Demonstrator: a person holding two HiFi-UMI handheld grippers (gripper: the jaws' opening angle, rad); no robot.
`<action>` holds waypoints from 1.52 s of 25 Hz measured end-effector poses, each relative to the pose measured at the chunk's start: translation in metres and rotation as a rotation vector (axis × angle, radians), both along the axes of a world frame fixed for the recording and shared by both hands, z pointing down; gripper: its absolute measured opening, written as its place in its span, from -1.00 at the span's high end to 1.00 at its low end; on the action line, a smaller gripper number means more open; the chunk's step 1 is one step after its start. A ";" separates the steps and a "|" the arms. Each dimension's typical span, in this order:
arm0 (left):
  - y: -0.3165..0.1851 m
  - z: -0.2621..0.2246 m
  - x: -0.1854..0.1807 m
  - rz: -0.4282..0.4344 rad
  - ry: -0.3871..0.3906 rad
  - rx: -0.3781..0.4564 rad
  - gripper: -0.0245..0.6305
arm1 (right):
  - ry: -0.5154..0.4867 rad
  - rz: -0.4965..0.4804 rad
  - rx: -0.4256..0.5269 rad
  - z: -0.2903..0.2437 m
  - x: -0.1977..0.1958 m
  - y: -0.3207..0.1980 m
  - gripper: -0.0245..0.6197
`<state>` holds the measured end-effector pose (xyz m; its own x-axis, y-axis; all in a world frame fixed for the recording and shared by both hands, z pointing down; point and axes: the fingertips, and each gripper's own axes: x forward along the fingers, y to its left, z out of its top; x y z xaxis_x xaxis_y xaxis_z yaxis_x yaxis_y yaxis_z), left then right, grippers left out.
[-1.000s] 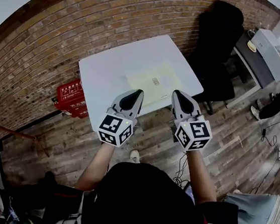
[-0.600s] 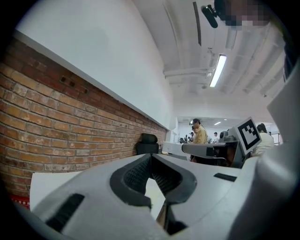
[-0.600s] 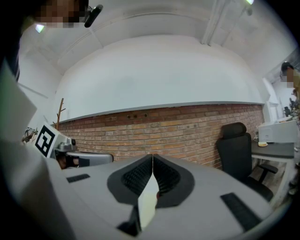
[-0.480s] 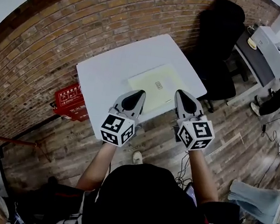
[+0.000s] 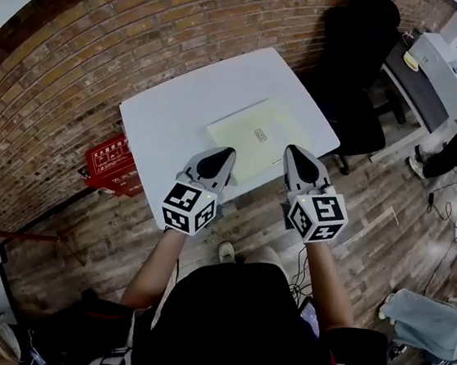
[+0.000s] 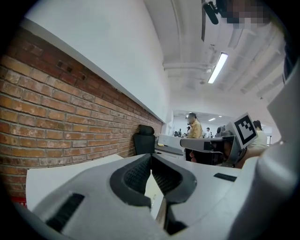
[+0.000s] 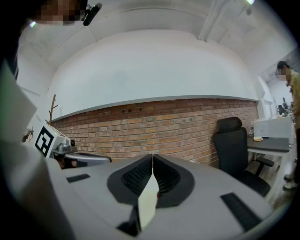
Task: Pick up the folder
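Lowering both tools slightly toward the table (image 5: pixel 163 120) since 1 second ago, I am keeping the left gripper (image 5: pixel 220 153) and the right gripper (image 5: pixel 296 154) pressed shut on nothing. The folder (image 5: pixel 255 135) is lying flat on the white top, unmoved, just ahead of both tips. The head view is showing its whole pale sheet. The 2 gripper views are showing only a sliver below the touching jaws, and the right one is also showing the black chair (image 7: pixel 232 145) by the brick wall (image 7: pixel 154 126).
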<state>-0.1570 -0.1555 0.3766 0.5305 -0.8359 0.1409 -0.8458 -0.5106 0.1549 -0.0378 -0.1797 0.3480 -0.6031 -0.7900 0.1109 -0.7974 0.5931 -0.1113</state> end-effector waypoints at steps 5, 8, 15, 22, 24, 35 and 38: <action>-0.005 0.008 0.009 0.031 0.002 -0.021 0.86 | -0.001 0.016 -0.015 0.007 0.007 -0.005 0.83; -0.008 0.013 0.016 0.042 0.000 -0.034 0.86 | -0.001 0.016 -0.025 0.012 0.013 -0.009 0.83; -0.022 0.031 0.037 0.082 -0.009 -0.081 0.86 | -0.007 0.012 -0.057 0.025 0.027 -0.024 0.83; -0.035 0.056 0.052 0.139 -0.018 -0.162 0.86 | -0.022 0.003 -0.111 0.045 0.039 -0.043 0.83; -0.039 0.062 0.054 0.140 -0.004 -0.179 0.86 | -0.031 0.000 -0.131 0.053 0.041 -0.047 0.83; -0.055 0.102 0.063 0.155 -0.010 -0.253 0.86 | -0.031 -0.026 -0.218 0.093 0.042 -0.062 0.83; -0.058 0.113 0.063 0.150 -0.009 -0.268 0.86 | -0.025 -0.027 -0.234 0.104 0.042 -0.065 0.83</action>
